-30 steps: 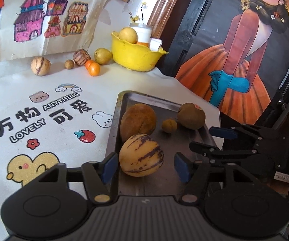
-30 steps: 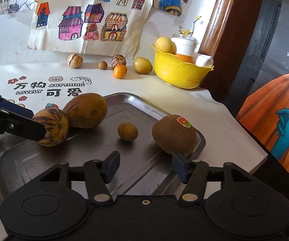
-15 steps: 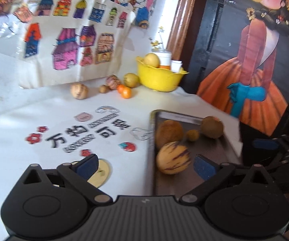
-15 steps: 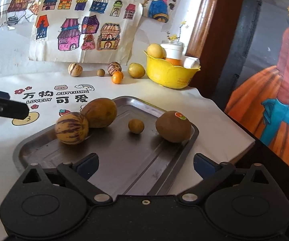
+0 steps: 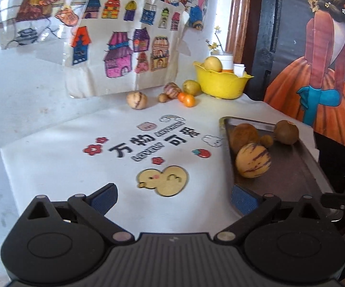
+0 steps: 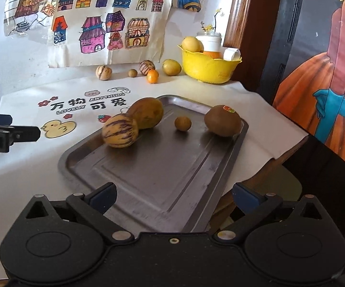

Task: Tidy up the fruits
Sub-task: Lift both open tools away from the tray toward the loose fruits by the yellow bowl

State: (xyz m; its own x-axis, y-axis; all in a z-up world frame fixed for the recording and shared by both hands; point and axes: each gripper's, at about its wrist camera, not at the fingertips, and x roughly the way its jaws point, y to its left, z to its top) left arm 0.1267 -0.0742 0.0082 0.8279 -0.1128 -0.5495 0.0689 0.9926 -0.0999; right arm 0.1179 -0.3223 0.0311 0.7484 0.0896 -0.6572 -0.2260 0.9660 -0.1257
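Both wrist cams look down-fwd, close over table; both share metal tray (image 5: 313, 165) (image 6: 148, 177) w/ fruit.

Left claw (image 5: 174, 195) fills the lower frame of its own view, jaws just opened wide with nothing between them; right claw (image 6: 174, 195) likewise, just spread and empty, tilted downward; the left claw also shows at the right view's left edge

A rectangular steel tray (image 6: 148, 179) lies flat on the white printed cloth, carrying four fruits: a round yellow purple-striped melon (image 6: 120, 131) touching a larger brown oval fruit (image 6: 146, 113), a small round tan fruit (image 6: 183, 123) apart in the middle, and a brown kiwi-like fruit with a sticker (image 6: 222, 120) near the far rim
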